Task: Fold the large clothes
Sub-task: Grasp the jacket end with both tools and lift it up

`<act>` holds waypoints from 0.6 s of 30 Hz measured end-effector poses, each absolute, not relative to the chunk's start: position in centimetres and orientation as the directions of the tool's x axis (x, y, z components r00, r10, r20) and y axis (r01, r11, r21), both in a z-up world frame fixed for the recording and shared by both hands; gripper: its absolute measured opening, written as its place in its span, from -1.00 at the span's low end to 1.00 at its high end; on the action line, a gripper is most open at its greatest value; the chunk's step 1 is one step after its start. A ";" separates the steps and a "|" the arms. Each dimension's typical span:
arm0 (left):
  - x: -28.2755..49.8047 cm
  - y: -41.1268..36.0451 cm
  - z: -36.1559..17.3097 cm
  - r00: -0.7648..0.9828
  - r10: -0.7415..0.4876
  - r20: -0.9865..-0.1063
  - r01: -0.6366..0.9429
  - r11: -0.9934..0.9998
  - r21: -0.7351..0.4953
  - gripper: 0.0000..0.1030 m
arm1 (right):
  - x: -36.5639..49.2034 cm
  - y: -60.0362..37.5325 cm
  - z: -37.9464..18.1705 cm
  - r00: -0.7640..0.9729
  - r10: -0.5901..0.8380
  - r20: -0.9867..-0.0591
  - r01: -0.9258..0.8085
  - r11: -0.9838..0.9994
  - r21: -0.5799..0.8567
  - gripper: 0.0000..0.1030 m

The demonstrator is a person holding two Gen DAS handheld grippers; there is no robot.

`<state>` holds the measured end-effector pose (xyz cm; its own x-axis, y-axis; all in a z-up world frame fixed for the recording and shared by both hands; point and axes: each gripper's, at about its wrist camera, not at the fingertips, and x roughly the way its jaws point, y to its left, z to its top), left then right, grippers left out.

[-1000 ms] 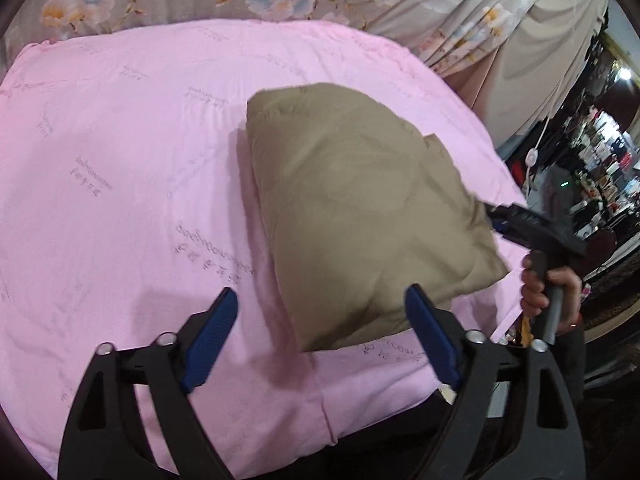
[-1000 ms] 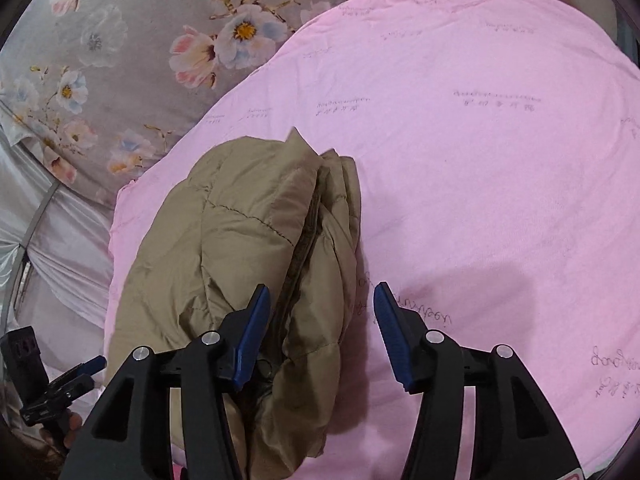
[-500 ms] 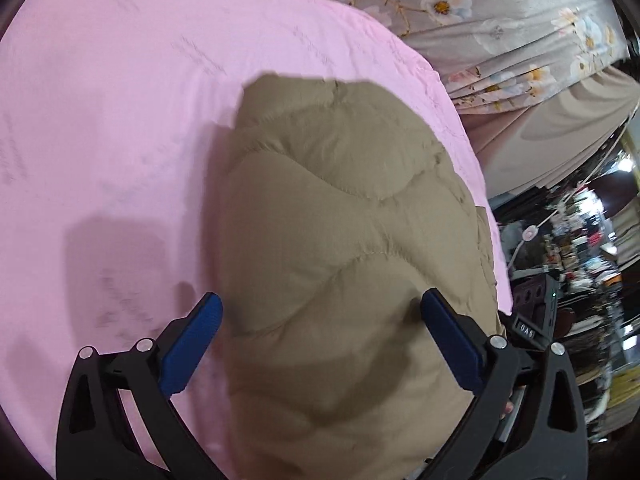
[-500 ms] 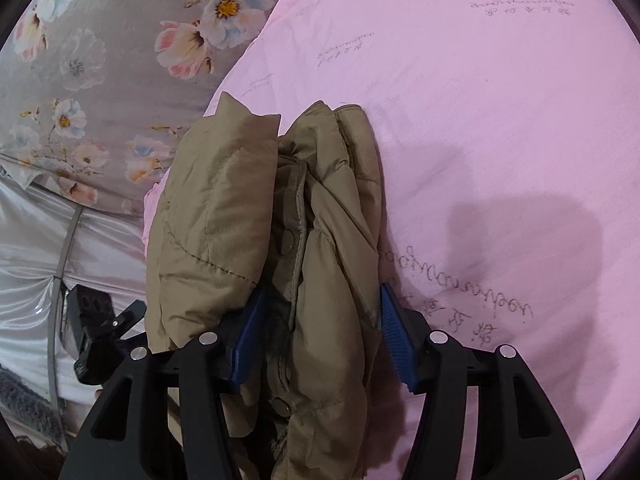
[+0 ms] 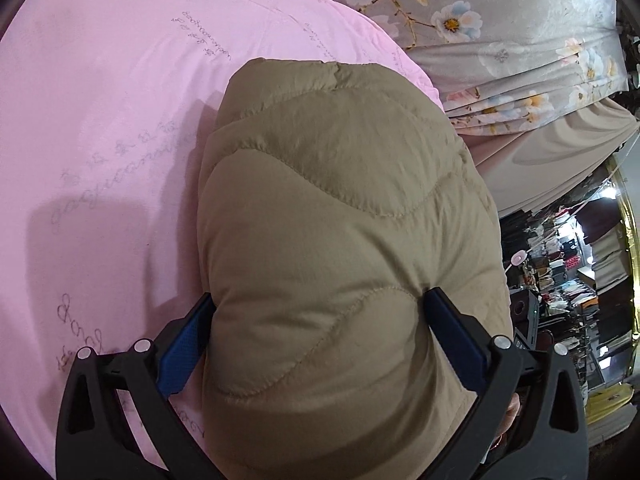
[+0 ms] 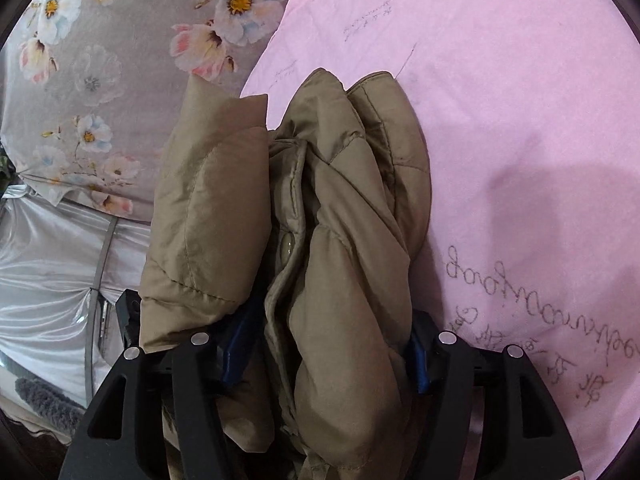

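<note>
Jacket: a tan padded jacket (image 5: 344, 240), folded into a thick bundle, fills the centre and lower half of both views; it lies on a pink blanket (image 5: 100, 120), near the blanket's edge by the flowered cloth (image 5: 500, 20).
Left gripper: the left gripper (image 5: 320, 344) has its jaws spread as wide as they go, straddling the near end of the bundle; the blue pads (image 5: 182, 354) touch the padding on both sides, which bulges up between them. I judge this a wide hold on the bundle, not a loose straddle.
Right gripper: the right gripper (image 6: 324, 354) has its jaws opening, with the bunched inner layers between them; the left blue pad (image 6: 240, 344) sits in the gap between an outer flap and the middle layers.
Step in hand: by my reading the folding is nearly done, and both grippers are seating or pressing the finished bundle.
Next move: likely easing both grippers back without dragging layers loose; slippery padding may spring open.
Left view only: the smooth quilted top of the bundle, and a cluttered room at right.
Right view only: the open edge of the stacked layers, a snap button (image 6: 287, 245), and silvery cloth (image 6: 48, 264) at lower left.
</note>
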<state>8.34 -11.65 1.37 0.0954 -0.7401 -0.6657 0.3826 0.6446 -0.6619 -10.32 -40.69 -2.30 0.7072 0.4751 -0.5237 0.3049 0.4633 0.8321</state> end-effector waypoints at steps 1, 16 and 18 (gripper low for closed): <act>8.4 -11.7 1.4 0.096 -0.744 -0.661 0.387 0.640 -0.664 0.91 | -10.1 -40.5 -2.2 0.708 0.474 -0.524 0.298 0.472 0.830 0.04; 7.8 -9.7 12.6 0.291 -0.825 -0.484 0.635 0.545 -0.547 0.43 | -6.7 -37.4 11.5 0.842 0.390 -0.372 -0.002 0.692 0.722 -0.75; 8.1 -9.2 15.0 0.334 -0.826 -0.453 0.661 0.548 -0.512 0.43 | -5.4 -37.0 13.9 0.856 0.384 -0.346 -0.044 0.721 0.692 -0.75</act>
